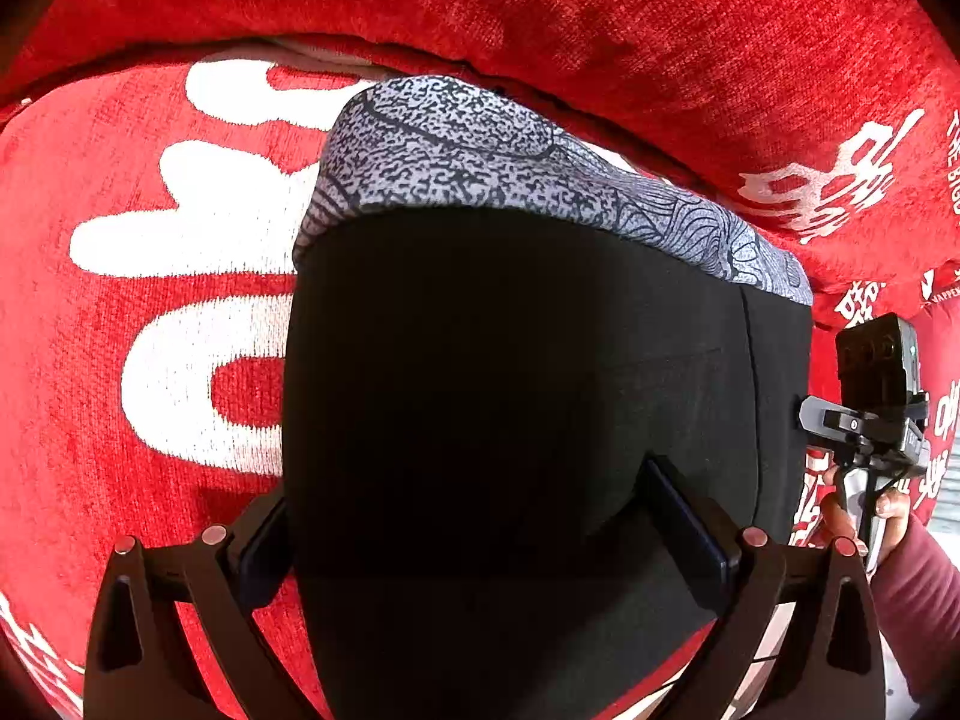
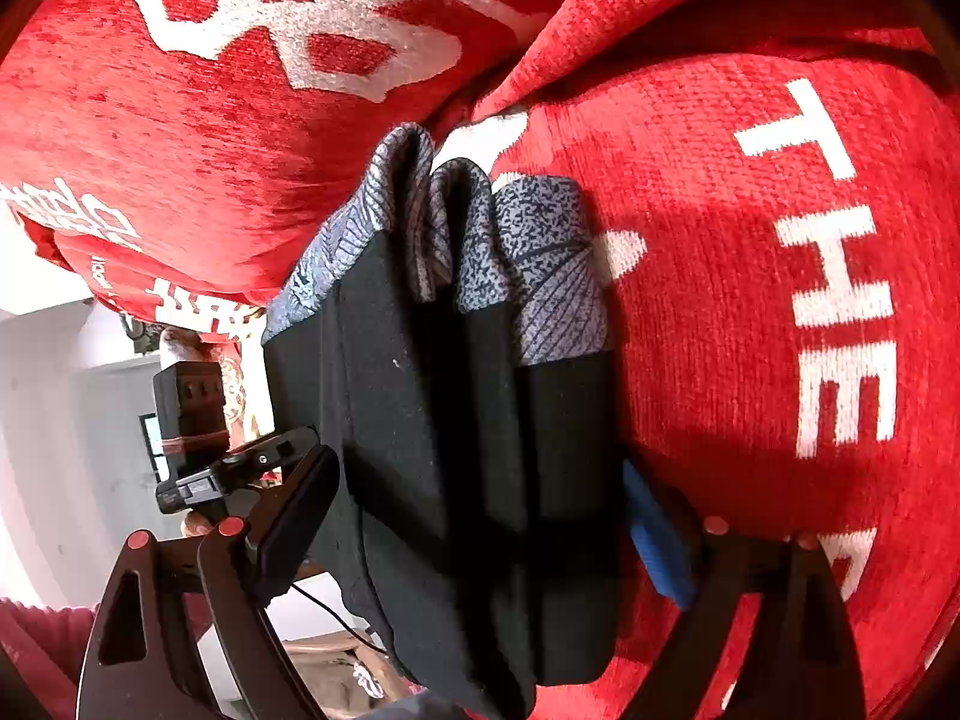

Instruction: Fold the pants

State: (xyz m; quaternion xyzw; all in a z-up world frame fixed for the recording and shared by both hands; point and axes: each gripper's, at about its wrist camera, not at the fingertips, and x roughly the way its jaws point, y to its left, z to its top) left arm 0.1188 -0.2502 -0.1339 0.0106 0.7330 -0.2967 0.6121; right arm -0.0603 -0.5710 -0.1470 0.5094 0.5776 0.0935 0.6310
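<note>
The folded pants point(image 1: 516, 396), black with a grey patterned band along their far edge, sit on a red sofa cover point(image 1: 150, 372) printed with large white letters and characters. They are the landmark for everything else here.

In the left wrist view, the left gripper point(image 1: 492, 534) straddles the near end of the pants: its two dark fingers point(image 1: 690, 534) stand on either side of the black cloth, which fills the gap between them, so the claw pinches the folded bundle across its width. The grey patterned band point(image 1: 540, 162) curves along the far side of the pants, just below the seam where the sofa's backrest meets the seat. To the right of the pants, a hand point(image 1: 864, 516) in a dark pink sleeve point(image 1: 924, 606) holds the handle of the other gripper, its small black camera standing above the hand.

In the right wrist view, the right gripper point(image 2: 474, 534) clasps the pants point(image 2: 456, 456) edge-on, where several stacked layers of black fabric show. One finger, with a blue pad point(image 2: 657, 540), presses the right face of the stack; the dark finger point(image 2: 294, 516) presses the left face. The patterned band point(image 2: 474, 234) fans out at the far end, touching the sofa cover point(image 2: 750, 330). Left of the pants, the other gripper's camera unit point(image 2: 192, 414) shows against a pale wall point(image 2: 54, 432).
</note>
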